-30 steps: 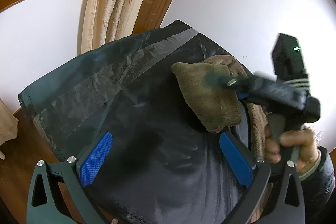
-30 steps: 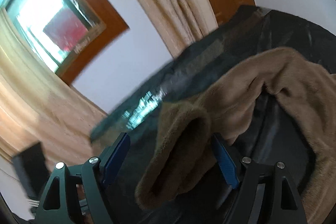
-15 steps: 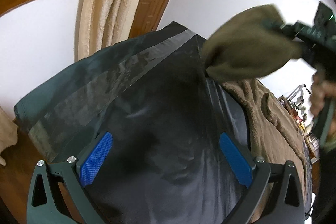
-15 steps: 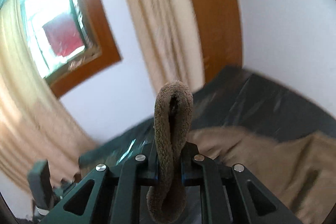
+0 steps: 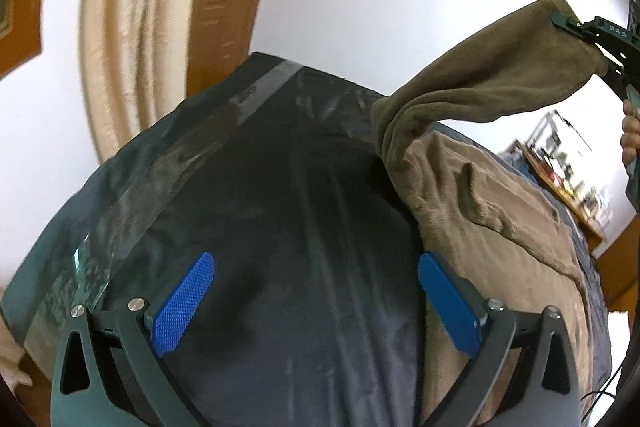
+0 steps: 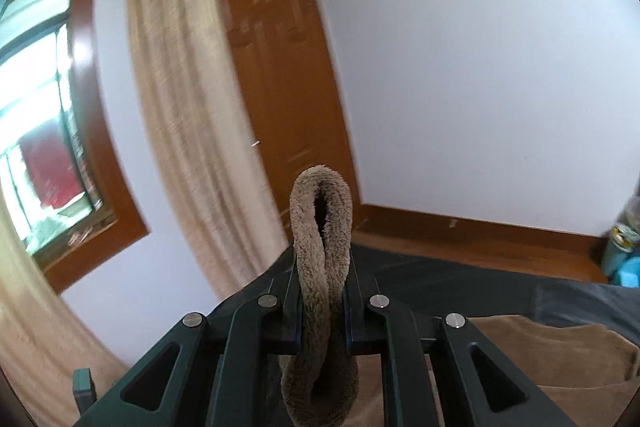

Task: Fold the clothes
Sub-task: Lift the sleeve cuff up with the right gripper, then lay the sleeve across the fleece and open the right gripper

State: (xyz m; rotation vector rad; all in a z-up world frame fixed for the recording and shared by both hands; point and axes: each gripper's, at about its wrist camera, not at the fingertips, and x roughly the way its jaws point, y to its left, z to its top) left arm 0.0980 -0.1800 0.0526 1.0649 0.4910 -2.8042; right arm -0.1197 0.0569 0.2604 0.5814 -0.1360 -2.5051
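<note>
Right wrist view: the right hand-held gripper (image 6: 322, 307) is clamped on a fold of the fuzzy brown fleece garment (image 5: 492, 227), lifting one end above the black plastic-covered surface (image 5: 260, 227), probably a sleeve. The left hand-held gripper (image 5: 316, 303) hovers spread wide, holding nothing

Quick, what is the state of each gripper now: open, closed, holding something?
Left gripper: open, holding nothing, above the black sheet.
Right gripper: closed on a fold of the brown fleece garment, lifted up.
</note>
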